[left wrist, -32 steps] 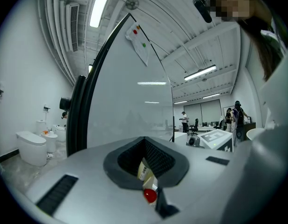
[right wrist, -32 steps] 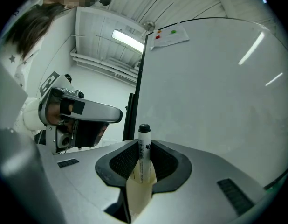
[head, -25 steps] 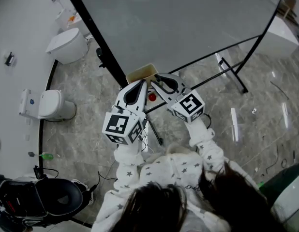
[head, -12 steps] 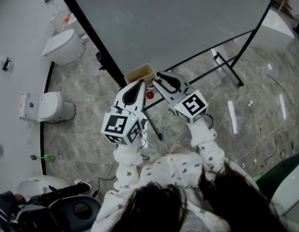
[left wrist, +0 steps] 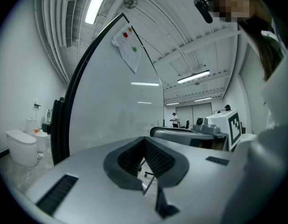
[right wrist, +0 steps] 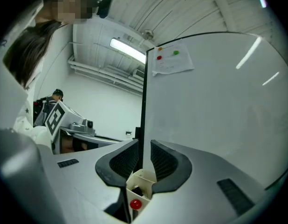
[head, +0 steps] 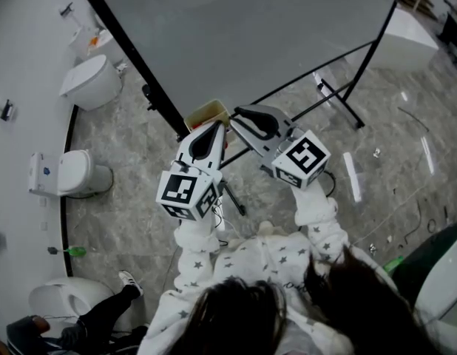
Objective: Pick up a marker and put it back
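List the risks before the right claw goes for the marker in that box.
The right claw is open at the box, and only the marker's red cap shows low inside; closing may catch the box wall instead. The whiteboard's black frame stands beyond the jaws, so pushing in could knock it. The left claw, shut, crowds the same box.

The left gripper [head: 217, 129] and right gripper [head: 239, 115] point at a beige box [head: 205, 113] on the whiteboard [head: 251, 35] frame - toilets [head: 92, 83] stand left.
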A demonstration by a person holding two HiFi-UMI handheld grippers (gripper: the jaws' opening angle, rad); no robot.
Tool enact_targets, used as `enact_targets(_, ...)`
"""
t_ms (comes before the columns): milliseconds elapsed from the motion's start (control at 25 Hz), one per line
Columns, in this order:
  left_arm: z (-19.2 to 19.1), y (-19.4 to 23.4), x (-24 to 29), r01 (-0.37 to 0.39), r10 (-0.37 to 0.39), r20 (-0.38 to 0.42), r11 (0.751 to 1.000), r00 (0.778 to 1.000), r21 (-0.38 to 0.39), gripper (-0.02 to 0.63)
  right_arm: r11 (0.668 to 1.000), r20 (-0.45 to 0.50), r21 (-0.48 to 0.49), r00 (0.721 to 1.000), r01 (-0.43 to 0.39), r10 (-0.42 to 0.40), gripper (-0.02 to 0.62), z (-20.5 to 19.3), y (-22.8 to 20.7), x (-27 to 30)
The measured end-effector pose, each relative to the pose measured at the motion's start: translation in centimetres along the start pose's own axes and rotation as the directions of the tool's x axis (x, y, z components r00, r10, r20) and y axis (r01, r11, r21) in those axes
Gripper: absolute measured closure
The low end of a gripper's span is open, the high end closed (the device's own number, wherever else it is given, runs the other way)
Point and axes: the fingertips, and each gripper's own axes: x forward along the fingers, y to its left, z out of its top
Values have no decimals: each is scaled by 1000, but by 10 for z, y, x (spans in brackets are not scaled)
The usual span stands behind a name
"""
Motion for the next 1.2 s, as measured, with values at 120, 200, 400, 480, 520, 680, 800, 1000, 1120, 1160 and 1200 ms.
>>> enact_targets(120, -1, 1, -1, -1, 1, 7, 1000, 1000, 4, 604, 1000, -4, 1, 1000, -25, 25, 512, 1, 4, -2)
enact_targets(200, 1, -3, -1, 3, -3, 9, 1000, 1000, 12, 604, 1000, 1, -5, 1000, -30, 30, 512, 4, 3, -4)
enact_targets(400, 7, -8, -7, -11, 11, 19, 1000, 1000, 24, 604, 999, 9, 3, 998, -55, 55, 589, 10, 11, -8)
enact_targets(480, 9, -9, -9, -18, 18, 22, 999, 1000, 28, 604, 998, 12, 6, 998, -66, 66, 589, 13, 13, -10)
enact_targets(520, 10, -9, -10, -22, 21, 24, 999, 1000, 29, 604, 998, 11, 6, 998, -68, 68, 589, 14, 14, -10)
enact_targets(680, 13, -10, -13, -29, 28, 31, 999, 999, 31, 604, 997, 8, 15, 997, -77, 77, 589, 14, 17, -10)
enact_targets(800, 14, -10, -12, -26, 25, 34, 999, 999, 37, 604, 997, -3, 28, 997, -77, 78, 589, 11, 16, -7)
enact_targets(1000, 10, -3, -9, -16, 14, 33, 999, 999, 39, 604, 996, -17, 28, 997, -79, 79, 589, -1, 12, 1)
enact_targets(1120, 10, -4, -10, -16, 14, 31, 999, 999, 39, 604, 997, -23, 36, 997, -71, 72, 589, -5, 9, -1)
enact_targets(1160, 10, -5, -11, -15, 14, 32, 999, 999, 40, 604, 997, -25, 37, 997, -67, 68, 589, -5, 9, -2)
enact_targets(1200, 11, -6, -11, -15, 13, 33, 999, 999, 40, 604, 997, -26, 38, 997, -65, 66, 589, -5, 8, -3)
